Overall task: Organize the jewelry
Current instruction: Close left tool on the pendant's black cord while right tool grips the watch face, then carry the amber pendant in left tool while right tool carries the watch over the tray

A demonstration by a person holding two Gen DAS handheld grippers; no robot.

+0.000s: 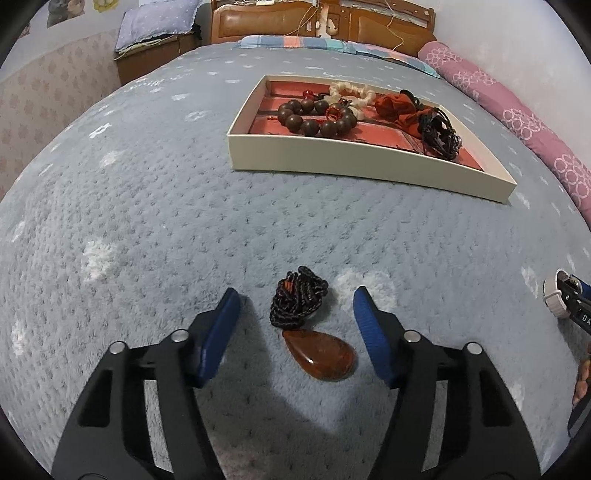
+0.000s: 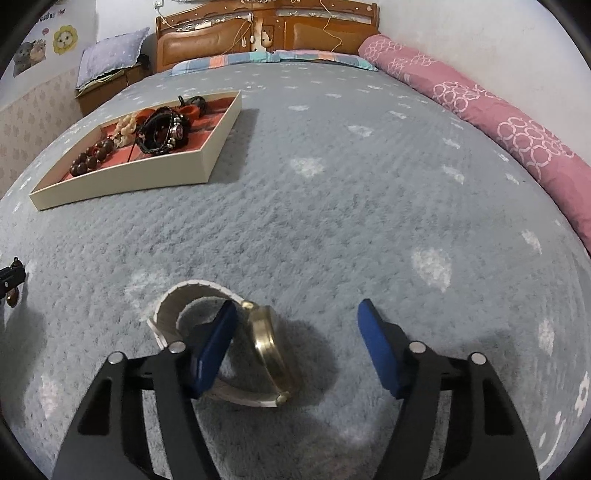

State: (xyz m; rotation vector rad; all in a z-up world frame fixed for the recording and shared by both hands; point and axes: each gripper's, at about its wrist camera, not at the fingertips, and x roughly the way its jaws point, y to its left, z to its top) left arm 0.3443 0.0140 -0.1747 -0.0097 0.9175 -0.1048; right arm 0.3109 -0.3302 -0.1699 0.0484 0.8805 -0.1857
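Observation:
A red-brown teardrop pendant (image 1: 321,356) on a bunched black cord (image 1: 297,301) lies on the grey-blue bedspread. My left gripper (image 1: 297,295) straddles it, open, with its blue pads clear of pendant and cord on both sides. A gold-cased watch (image 2: 267,345) with a pale strap (image 2: 192,291) stands on edge. My right gripper (image 2: 297,305) is open around it: the left finger (image 2: 214,347) reaches inside the strap loop, and the right finger stands well off the case. The cream jewelry tray (image 1: 332,162) (image 2: 122,186) lies further back on the bed.
The tray holds a brown bead bracelet (image 1: 317,116), a white bead bracelet (image 1: 351,94), a red pouch (image 1: 397,107) and black cord bracelets (image 1: 441,133). A pink bolster (image 2: 498,122) lines the right side. A wooden headboard (image 2: 266,33) stands at the far end.

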